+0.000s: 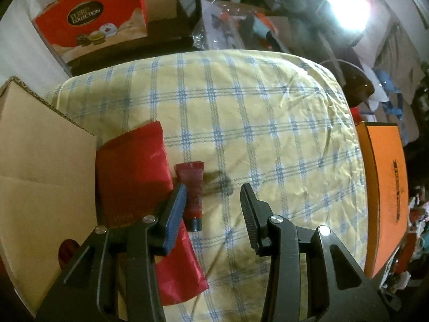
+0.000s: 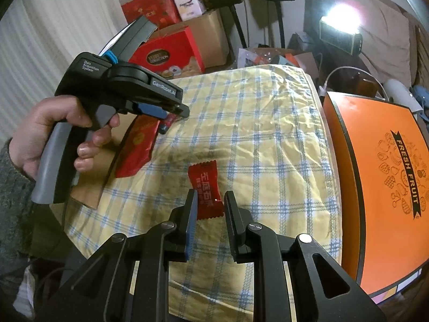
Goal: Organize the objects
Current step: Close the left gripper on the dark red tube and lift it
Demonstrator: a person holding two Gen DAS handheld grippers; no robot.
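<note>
I am holding my left tongs (image 1: 213, 194) partly open, gripping nothing; the small red tube (image 1: 192, 191) is lying beside their left finger. A close here risks snagging the red packet (image 1: 134, 166). My right tongs (image 2: 210, 201) are pinching a red candy (image 2: 206, 185). Desk (image 1: 268, 120) ahead is free.

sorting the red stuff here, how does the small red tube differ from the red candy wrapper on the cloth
The red tube is long and narrow with a dark cap; the candy wrapper is short, flat and crimped at both ends.
The candy wrapper carries pale printed characters; no print can be read on the tube.
The tube lies beside the red packet; the candy wrapper sits between the right gripper fingers.
Both are red and over the checked cloth.
</note>
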